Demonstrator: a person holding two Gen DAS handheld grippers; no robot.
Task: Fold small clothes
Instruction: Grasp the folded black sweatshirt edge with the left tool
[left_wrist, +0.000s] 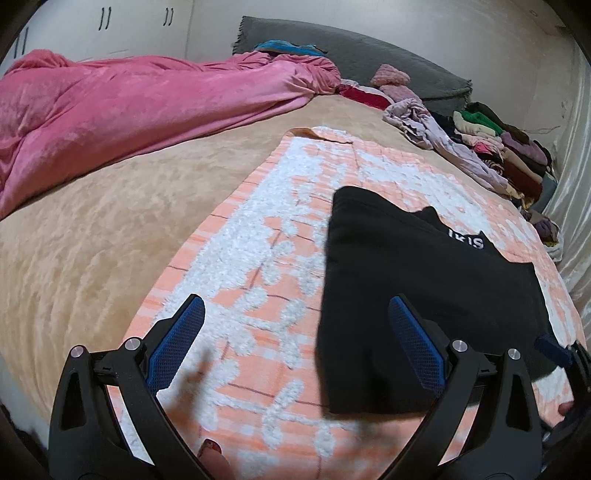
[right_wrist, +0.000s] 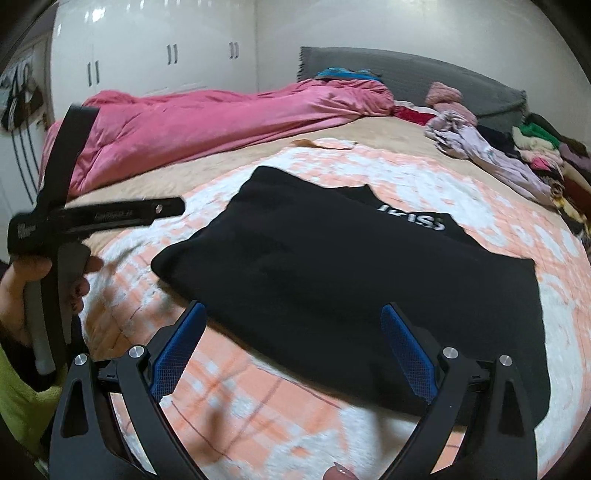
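A black garment (left_wrist: 417, 291) with white lettering lies folded flat on an orange and white patterned mat (left_wrist: 266, 258) on the bed. My left gripper (left_wrist: 295, 314) is open and empty, hovering over the mat at the garment's left edge. My right gripper (right_wrist: 293, 321) is open and empty, just above the garment's (right_wrist: 332, 273) near edge. In the right wrist view the left gripper's body (right_wrist: 92, 216) shows at the left, held in a hand. The mat also shows there (right_wrist: 258, 417).
A pink comforter (left_wrist: 129, 107) lies across the far left of the beige bed (left_wrist: 74, 240). A pile of mixed clothes (left_wrist: 491, 144) runs along the far right by the wall. A grey headboard (left_wrist: 369, 51) stands behind. White wardrobe doors (right_wrist: 147, 48) are beyond.
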